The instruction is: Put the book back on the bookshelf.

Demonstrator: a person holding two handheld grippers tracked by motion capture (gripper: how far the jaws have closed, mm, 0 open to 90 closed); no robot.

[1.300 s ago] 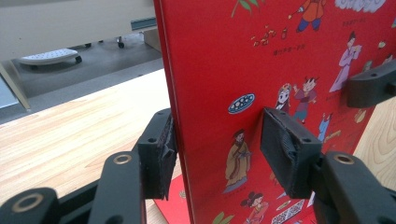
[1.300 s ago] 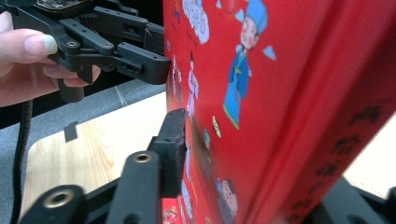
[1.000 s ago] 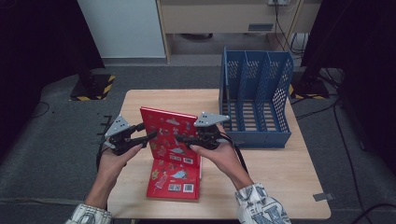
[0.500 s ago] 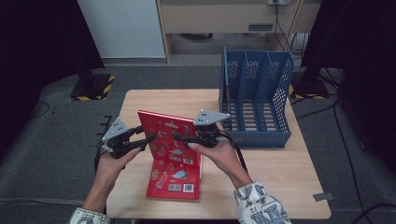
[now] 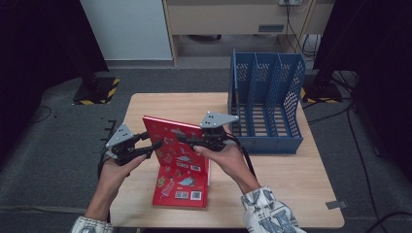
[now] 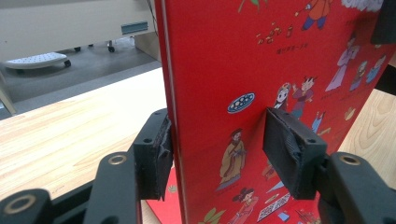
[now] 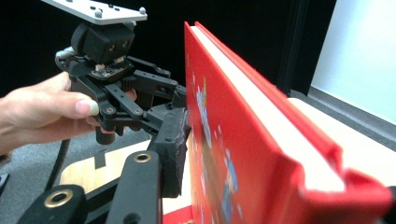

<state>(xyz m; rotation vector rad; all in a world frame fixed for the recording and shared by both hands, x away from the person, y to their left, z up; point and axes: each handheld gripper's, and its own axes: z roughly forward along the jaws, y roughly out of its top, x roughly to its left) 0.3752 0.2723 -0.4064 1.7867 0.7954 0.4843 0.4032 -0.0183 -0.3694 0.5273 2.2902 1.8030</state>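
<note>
We saw, at the left of the high view, the left tool [image 5: 154, 145] reaching in to the spine-side edge of a red picture book [image 5: 180, 160]; its jaws had just been opening a little, and in the left gripper view one pad sat against the back cover while the other pad [image 6: 289, 151] stood just off the front, so we judged the grip loosened rather than clamped; the book stood tilted, top raised, its lower edge resting on the wooden worktop [image 5: 291, 194]; the right tool [image 5: 187, 141] straddled the book's upper edge, its jaws having just been closing round it, though we could not tell whether both pads pressed yet; to the right stood an empty blue file rack [image 5: 266, 104], well apart from the book; as we judged it, lifting was under way, while carrying the book across and slotting it in remained.
</note>
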